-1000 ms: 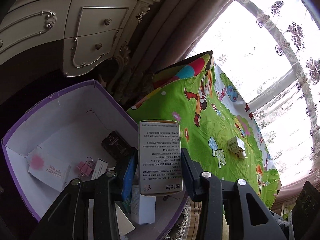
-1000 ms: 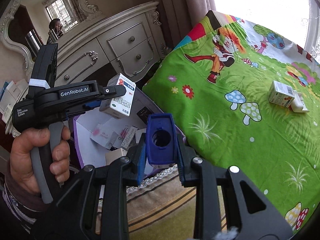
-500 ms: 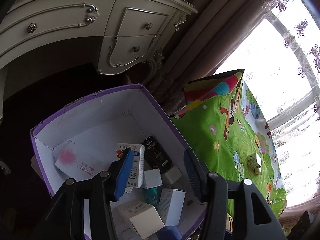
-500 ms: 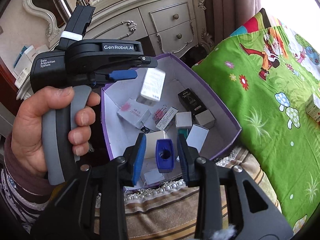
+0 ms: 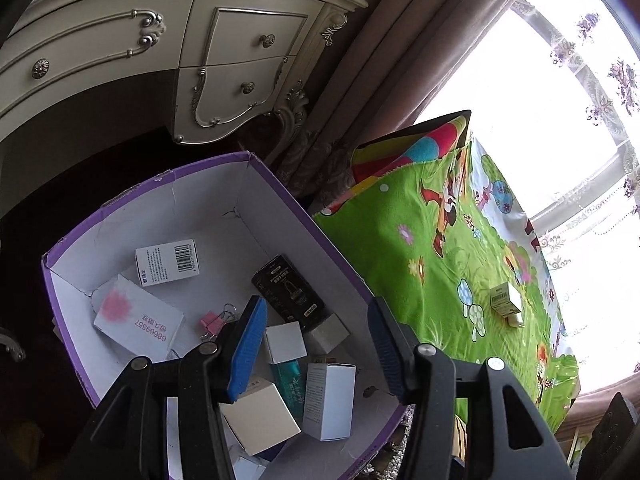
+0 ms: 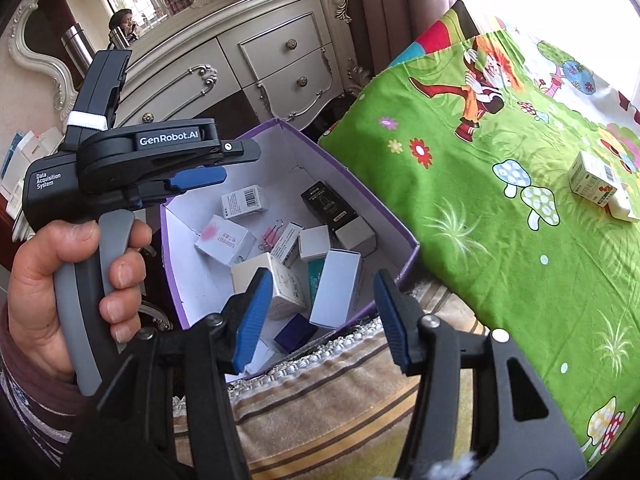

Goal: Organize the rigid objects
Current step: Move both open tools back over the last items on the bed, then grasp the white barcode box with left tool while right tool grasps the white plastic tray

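Hovering above the purple-rimmed white cardboard box [image 6: 400, 236], the right gripper [image 6: 322, 312] stood released, jaws having just been opening, nothing between them. The left gripper [image 5: 316, 344] likewise hung spread and empty over that box. The remaining small white printed carton [image 6: 592, 178] lay well apart on the green cartoon-print cloth [image 6: 480, 240]. It appeared light, stiff and crushable; its flat opposite sides offered the surest hold.
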